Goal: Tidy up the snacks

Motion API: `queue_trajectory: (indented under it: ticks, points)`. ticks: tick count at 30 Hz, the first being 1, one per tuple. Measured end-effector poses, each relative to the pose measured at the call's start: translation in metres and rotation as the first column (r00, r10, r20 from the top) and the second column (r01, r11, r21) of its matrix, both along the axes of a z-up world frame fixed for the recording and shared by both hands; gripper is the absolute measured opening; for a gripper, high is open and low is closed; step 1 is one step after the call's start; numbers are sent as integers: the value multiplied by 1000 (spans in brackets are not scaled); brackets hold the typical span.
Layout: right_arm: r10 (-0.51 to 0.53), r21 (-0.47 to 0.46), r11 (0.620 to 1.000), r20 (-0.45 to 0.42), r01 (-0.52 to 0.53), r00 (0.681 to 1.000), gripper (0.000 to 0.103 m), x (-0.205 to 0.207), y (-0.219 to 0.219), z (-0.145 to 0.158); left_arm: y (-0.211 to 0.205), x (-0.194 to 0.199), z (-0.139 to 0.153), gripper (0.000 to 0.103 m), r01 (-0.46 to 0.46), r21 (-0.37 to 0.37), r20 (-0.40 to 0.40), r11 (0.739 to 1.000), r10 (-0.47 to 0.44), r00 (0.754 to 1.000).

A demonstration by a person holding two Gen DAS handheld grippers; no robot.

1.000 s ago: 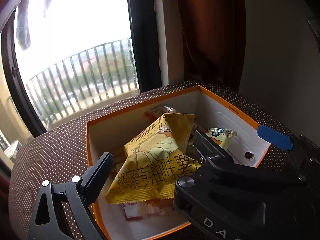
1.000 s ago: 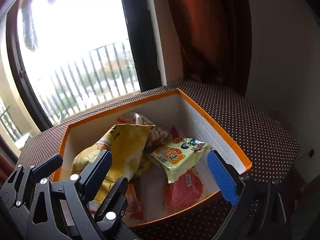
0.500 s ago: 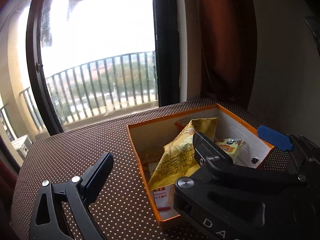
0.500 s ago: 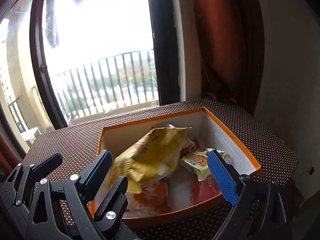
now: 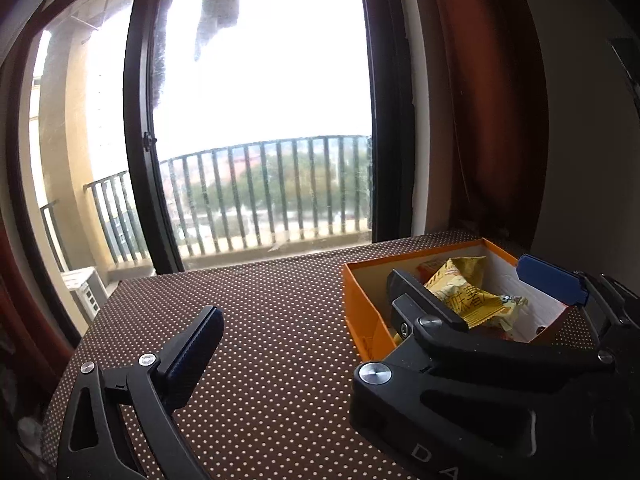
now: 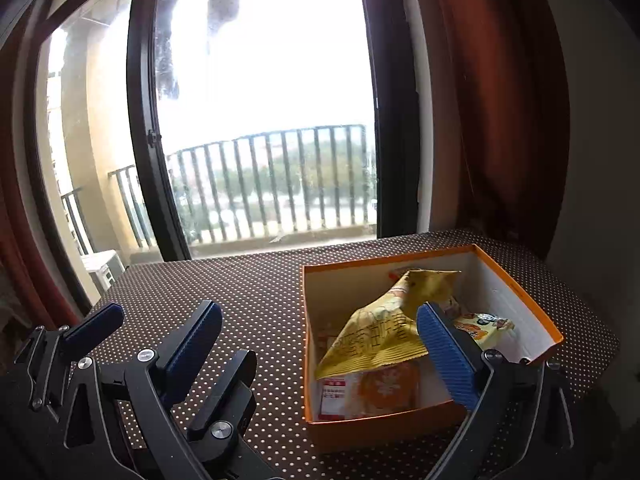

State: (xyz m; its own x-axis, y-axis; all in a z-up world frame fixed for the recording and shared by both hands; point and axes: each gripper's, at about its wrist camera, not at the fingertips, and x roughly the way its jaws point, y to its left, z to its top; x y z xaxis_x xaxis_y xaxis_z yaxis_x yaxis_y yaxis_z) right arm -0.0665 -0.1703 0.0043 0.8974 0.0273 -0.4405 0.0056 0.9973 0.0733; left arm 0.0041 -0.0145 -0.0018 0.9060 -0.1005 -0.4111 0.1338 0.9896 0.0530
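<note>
Both grippers backed off orange box [image 6: 400, 426], dotted tablecloth [image 6: 256, 292], window railing [image 6: 280, 184]

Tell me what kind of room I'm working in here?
Probably a room in a flat or home, not a lab: a balcony door with railings outside, a dark red curtain, and a polka-dot tablecloth holding an orange box of snack packets.

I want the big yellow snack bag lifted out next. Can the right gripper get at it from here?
Probably yes. The yellow snack bag lies on top in the open orange box, uncovered, and the right gripper is open, empty, facing it.
</note>
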Motion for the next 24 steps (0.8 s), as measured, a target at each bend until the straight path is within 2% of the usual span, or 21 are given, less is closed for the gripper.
queue_trajectory:
  ticks: [6,13,24]
  points:
    - [73,-2,997,33,-73,997,100,-12,23,1,17,-24,-2,102,-70,-3,26,998,70,997]
    - [135,2,991,39,-135,990,101,-21,40,-6,29,-39,-9,102,-108,-26,13,994,109,994]
    - [127,12,992,54,-128,990,101,-28,40,-9,38,-37,-6,102,-144,-41,13,989,145,989]
